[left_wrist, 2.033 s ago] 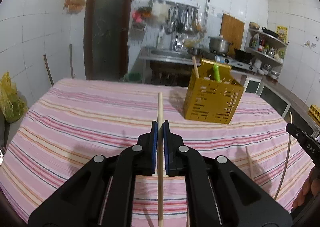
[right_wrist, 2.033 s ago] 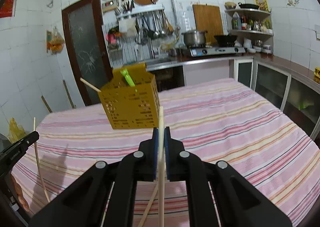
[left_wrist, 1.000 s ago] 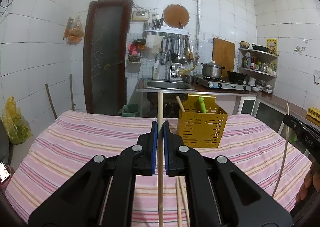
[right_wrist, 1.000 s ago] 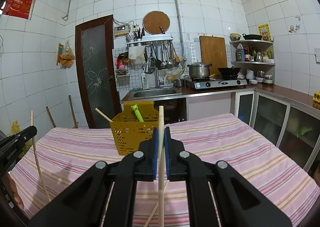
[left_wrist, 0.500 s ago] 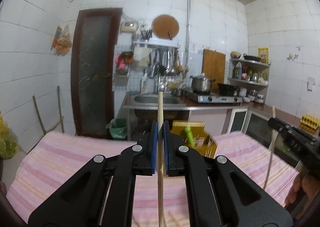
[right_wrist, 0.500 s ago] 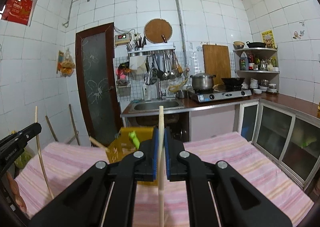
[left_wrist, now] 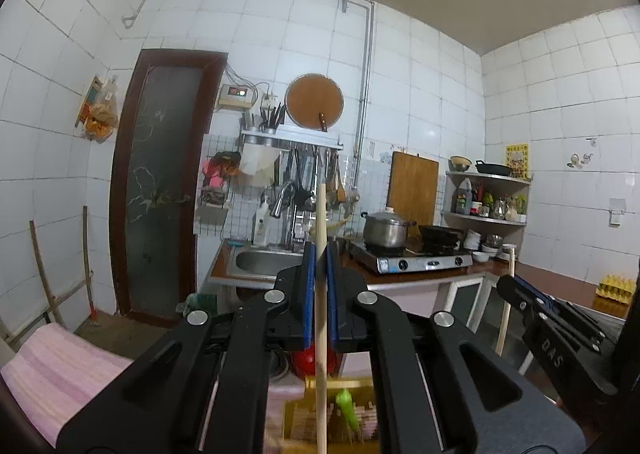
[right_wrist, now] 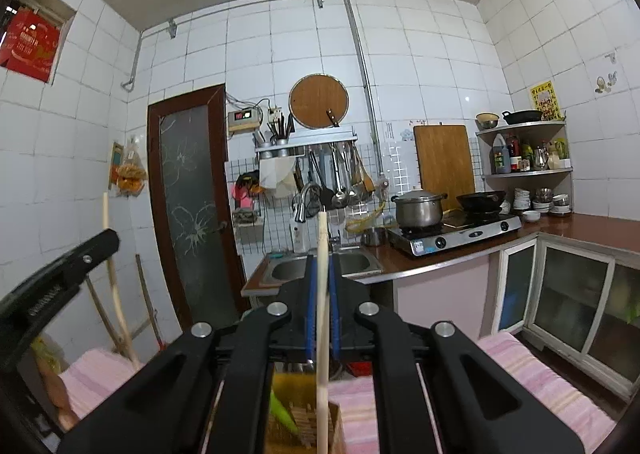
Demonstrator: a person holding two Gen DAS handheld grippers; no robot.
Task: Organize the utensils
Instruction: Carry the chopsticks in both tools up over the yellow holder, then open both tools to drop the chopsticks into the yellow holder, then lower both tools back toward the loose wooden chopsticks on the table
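My left gripper (left_wrist: 319, 254) is shut on a pale wooden chopstick (left_wrist: 320, 318) that stands upright between its blue pads. Its lower end hangs over the yellow perforated utensil basket (left_wrist: 304, 428), which holds a green utensil (left_wrist: 347, 412). My right gripper (right_wrist: 322, 258) is shut on a second upright chopstick (right_wrist: 322, 318) above the same yellow basket (right_wrist: 290, 390), beside the green utensil (right_wrist: 282, 412). In each view the other gripper shows at the edge with its stick: the right gripper (left_wrist: 506, 282) and the left gripper (right_wrist: 110, 238).
The table's pink striped cloth (right_wrist: 540, 374) shows low at both sides. Beyond it stand a counter with a sink (left_wrist: 260, 260), a gas stove with a steel pot (right_wrist: 418, 208), glass-fronted cabinets (right_wrist: 572, 294) and a dark door (left_wrist: 160, 182). A hand (right_wrist: 60, 394) shows at the lower left.
Both grippers have risen and moved forward with their chopsticks. The yellow basket has gone from ahead on the table to right under the fingers, and most of the table has dropped from view.
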